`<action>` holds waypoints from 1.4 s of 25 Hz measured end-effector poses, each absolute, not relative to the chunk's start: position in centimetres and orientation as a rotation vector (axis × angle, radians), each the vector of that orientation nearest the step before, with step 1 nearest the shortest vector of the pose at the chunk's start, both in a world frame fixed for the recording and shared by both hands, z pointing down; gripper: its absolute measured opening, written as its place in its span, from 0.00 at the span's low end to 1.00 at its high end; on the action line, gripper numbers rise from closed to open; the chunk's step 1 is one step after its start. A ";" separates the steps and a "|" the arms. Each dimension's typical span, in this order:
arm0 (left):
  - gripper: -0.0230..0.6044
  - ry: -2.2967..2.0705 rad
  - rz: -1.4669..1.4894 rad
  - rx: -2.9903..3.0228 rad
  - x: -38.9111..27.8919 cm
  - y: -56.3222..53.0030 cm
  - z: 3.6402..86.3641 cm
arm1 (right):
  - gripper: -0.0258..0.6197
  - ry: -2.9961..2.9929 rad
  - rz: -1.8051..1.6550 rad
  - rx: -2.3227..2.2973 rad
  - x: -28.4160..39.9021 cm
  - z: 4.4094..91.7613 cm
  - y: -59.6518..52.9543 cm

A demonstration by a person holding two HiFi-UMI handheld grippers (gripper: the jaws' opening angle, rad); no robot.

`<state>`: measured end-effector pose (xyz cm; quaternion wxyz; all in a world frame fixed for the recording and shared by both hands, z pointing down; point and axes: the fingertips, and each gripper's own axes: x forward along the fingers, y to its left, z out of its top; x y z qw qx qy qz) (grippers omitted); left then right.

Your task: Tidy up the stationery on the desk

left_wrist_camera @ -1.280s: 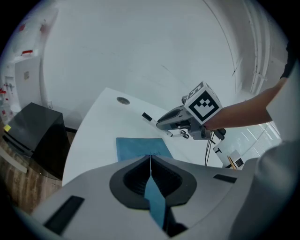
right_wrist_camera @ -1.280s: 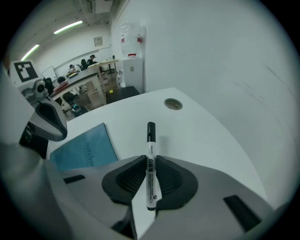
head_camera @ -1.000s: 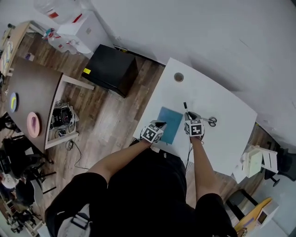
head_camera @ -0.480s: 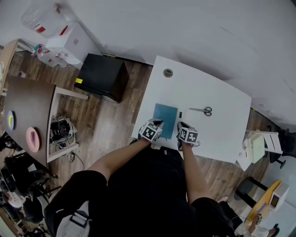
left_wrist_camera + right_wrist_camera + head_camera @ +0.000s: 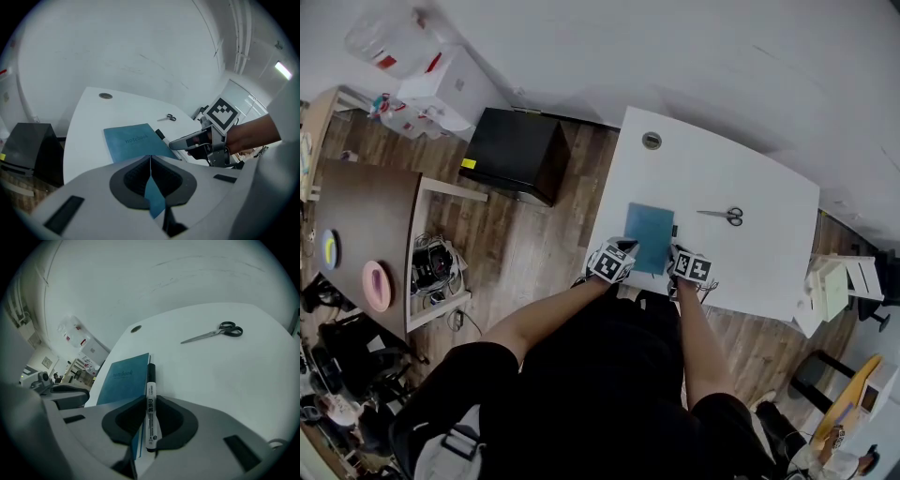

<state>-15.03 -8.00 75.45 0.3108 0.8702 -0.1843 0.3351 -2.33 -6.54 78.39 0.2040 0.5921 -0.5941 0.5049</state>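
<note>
Within the last second the right gripper (image 5: pixel 677 251) has drawn back from beside the scissors (image 5: pixel 722 215), right of centre, to the near edge of the desk (image 5: pixel 750 262). Its jaws clamp the black marker (image 5: pixel 150 404), now lying along the right edge of the teal notebook (image 5: pixel 649 237) at mid-frame. The left gripper (image 5: pixel 625 250), jaws closed on the notebook's near corner, has barely shifted. The marker seems to touch the desk, and the scissors are still to be gathered.

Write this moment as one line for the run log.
left gripper: shut on notebook | right gripper: shut on marker | scissors: lying on desk
</note>
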 end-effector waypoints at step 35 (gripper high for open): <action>0.07 -0.535 0.782 2.282 -14.4 -8.2 74.9 | 0.16 -1.738 1.444 1.659 -3.0 76.3 -7.3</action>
